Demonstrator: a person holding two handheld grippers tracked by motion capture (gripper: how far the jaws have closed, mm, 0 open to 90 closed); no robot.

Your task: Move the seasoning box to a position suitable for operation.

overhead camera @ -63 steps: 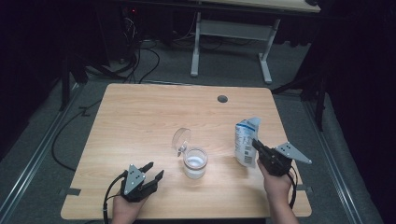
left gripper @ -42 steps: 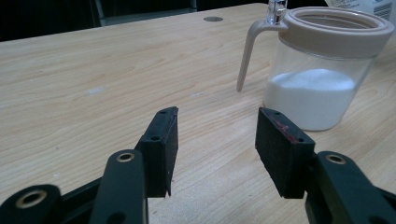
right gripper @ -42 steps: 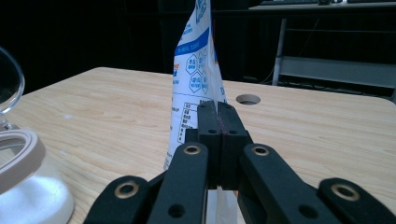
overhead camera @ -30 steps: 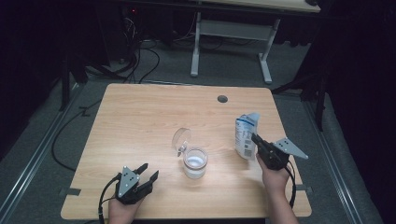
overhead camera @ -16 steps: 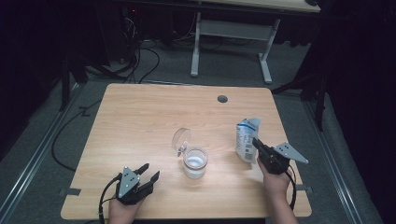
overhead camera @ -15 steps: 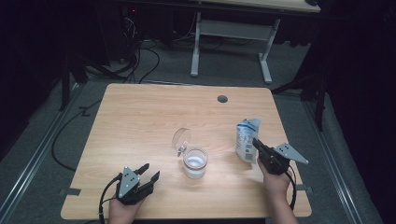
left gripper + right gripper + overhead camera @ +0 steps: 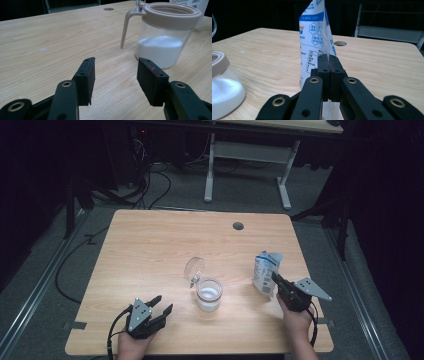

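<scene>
A white and blue bag (image 7: pixel 264 269) stands upright on the right side of the wooden table (image 7: pixel 150 245). My right gripper (image 7: pixel 274 277) is shut on its near edge; in the right gripper view the jaws (image 7: pixel 329 58) pinch the bag (image 7: pixel 314 37) flat between them. A clear jar (image 7: pixel 208 294) with a beige rim and white powder inside sits at the table's middle, its clear lid (image 7: pixel 194 268) flipped up. My left gripper (image 7: pixel 165 303) rests open near the front left edge, with nothing between its jaws (image 7: pixel 115 75), pointing toward the jar (image 7: pixel 165 45).
A round cable hole (image 7: pixel 238 226) lies at the far side of the table. Beyond the table stand a white desk frame (image 7: pixel 250 155) and loose cables (image 7: pixel 150 185) on the grey floor. Bare wood stretches across the left and far parts.
The bag in my right gripper has shifted slightly down and to the right. My left gripper has stayed where it was, still open.
</scene>
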